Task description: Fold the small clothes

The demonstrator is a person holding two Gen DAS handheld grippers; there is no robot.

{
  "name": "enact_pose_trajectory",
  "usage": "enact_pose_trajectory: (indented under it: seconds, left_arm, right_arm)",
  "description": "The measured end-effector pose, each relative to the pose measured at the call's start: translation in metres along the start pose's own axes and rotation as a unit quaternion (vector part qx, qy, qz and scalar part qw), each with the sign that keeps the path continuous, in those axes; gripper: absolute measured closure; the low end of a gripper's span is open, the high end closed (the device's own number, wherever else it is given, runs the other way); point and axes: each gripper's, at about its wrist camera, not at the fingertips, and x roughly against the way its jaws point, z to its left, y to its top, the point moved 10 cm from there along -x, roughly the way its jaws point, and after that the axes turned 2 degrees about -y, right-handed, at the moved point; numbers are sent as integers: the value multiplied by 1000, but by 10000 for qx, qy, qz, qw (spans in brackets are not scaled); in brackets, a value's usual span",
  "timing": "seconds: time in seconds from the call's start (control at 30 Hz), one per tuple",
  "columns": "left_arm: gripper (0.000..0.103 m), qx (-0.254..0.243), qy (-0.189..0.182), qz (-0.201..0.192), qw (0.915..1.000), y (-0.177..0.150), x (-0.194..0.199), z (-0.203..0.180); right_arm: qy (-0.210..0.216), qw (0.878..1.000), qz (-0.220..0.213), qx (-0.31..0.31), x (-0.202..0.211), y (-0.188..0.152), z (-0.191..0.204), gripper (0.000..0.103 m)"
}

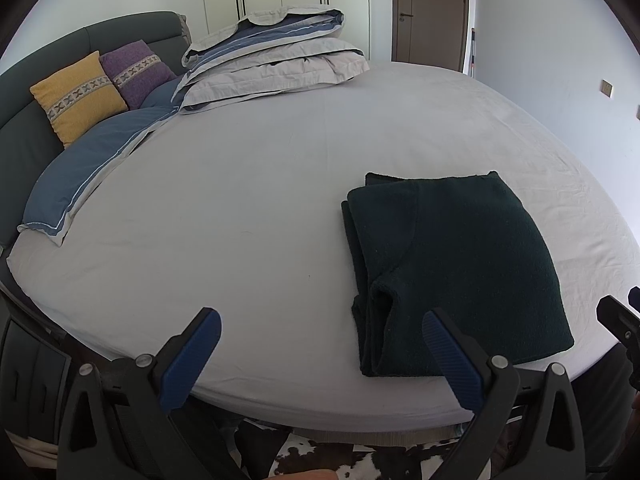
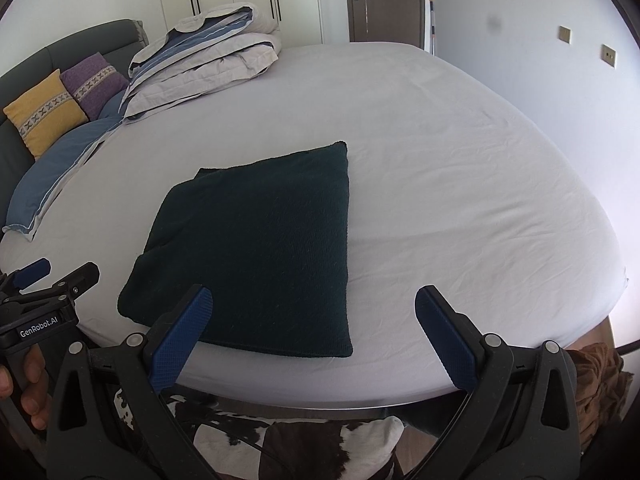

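Observation:
A dark green knit garment (image 1: 456,264) lies folded into a flat rectangle on the pale grey bed sheet (image 1: 248,216), near the bed's front edge. It also shows in the right wrist view (image 2: 260,248). My left gripper (image 1: 322,330) is open and empty, just short of the garment's near left corner. My right gripper (image 2: 314,306) is open and empty, above the garment's near edge. The left gripper's body (image 2: 44,304) shows at the left of the right wrist view.
A folded grey and blue duvet (image 1: 272,64) sits at the back of the bed. Blue pillows (image 1: 88,164), a yellow cushion (image 1: 76,96) and a purple cushion (image 1: 136,68) lean on the dark headboard at left. A cowhide rug (image 2: 304,448) lies below the bed edge.

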Motion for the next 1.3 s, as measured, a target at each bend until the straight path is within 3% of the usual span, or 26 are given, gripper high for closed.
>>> enact_pose_trajectory:
  seconds: [1.3]
  left_arm:
    - [0, -37, -48, 38, 10000, -4, -5, -2]
  right_arm:
    - [25, 10000, 51, 5, -4, -6, 4, 0]
